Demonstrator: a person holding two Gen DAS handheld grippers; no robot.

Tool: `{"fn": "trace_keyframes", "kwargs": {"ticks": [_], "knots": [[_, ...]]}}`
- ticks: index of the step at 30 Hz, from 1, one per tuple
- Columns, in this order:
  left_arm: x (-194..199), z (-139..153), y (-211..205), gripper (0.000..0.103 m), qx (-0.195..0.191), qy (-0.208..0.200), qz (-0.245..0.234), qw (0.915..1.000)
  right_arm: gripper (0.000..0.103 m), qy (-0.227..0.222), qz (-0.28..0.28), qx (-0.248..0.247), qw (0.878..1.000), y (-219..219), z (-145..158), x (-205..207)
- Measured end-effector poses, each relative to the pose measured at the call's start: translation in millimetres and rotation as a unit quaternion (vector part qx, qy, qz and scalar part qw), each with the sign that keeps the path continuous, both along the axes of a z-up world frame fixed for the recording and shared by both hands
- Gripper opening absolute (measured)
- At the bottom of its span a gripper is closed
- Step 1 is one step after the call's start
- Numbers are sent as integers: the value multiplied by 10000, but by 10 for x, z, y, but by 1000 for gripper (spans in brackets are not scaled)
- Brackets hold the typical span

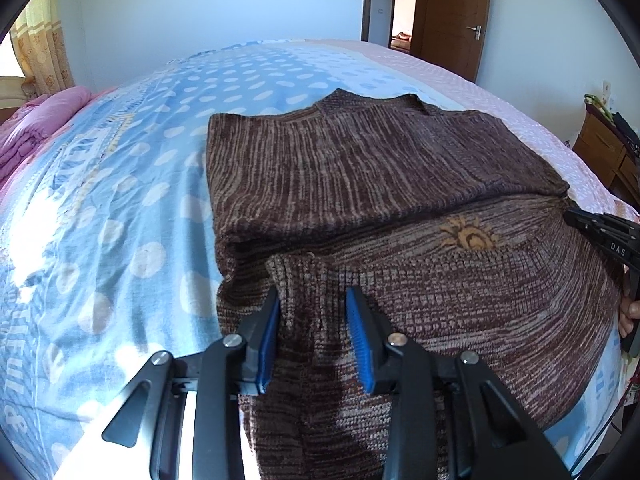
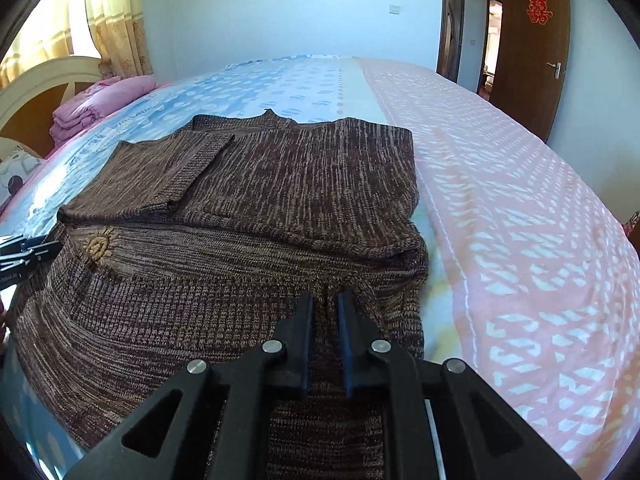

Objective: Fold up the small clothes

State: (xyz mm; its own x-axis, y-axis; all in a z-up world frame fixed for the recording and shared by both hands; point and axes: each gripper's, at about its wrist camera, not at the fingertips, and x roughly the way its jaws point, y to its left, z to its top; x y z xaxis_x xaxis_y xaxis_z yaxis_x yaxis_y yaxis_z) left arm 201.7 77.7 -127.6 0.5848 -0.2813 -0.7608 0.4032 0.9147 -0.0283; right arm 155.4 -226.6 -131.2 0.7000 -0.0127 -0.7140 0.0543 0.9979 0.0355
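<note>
A brown knit sweater (image 1: 360, 168) lies on the bed, its sides folded in. Its near hem is lifted toward both cameras. It also shows in the right wrist view (image 2: 280, 184), with an embroidered sun (image 2: 98, 246). My left gripper (image 1: 312, 300) has its blue pads around the hem's left part, with fabric between them. My right gripper (image 2: 325, 306) is nearly closed on the hem's right part. The right gripper shows at the right edge of the left wrist view (image 1: 600, 232). The left gripper shows at the left edge of the right wrist view (image 2: 28, 256).
The bed has a blue dotted sheet (image 1: 100, 220) and a pink patterned cover (image 2: 520, 220). Folded pink bedding (image 2: 100, 104) lies by the headboard. A wooden door (image 2: 532, 40) and a dresser (image 1: 604, 148) stand beyond the bed.
</note>
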Motion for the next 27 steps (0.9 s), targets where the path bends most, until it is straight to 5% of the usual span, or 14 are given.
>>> {"fn": "trace_keyframes", "kwargs": {"ticks": [6, 12, 18, 22, 27], "knots": [[4, -1, -12, 38, 25, 3, 162, 9999, 13, -54, -56, 36, 10000, 7, -11, -8], [-59, 11, -134, 21, 230, -84, 240, 9994, 12, -68, -107, -113, 9999, 45, 18, -27], [-101, 20, -239, 15, 559, -194, 364, 9976, 7, -141, -237, 56, 9996, 47, 144, -101], [-128, 65, -164, 12, 292, -95, 494, 9983, 7, -368, -282, 105, 9989, 57, 304, -240], [-256, 184, 100, 11, -556, -18, 777, 9954, 7, -647, -273, 105, 9975, 82, 511, -416]]}}
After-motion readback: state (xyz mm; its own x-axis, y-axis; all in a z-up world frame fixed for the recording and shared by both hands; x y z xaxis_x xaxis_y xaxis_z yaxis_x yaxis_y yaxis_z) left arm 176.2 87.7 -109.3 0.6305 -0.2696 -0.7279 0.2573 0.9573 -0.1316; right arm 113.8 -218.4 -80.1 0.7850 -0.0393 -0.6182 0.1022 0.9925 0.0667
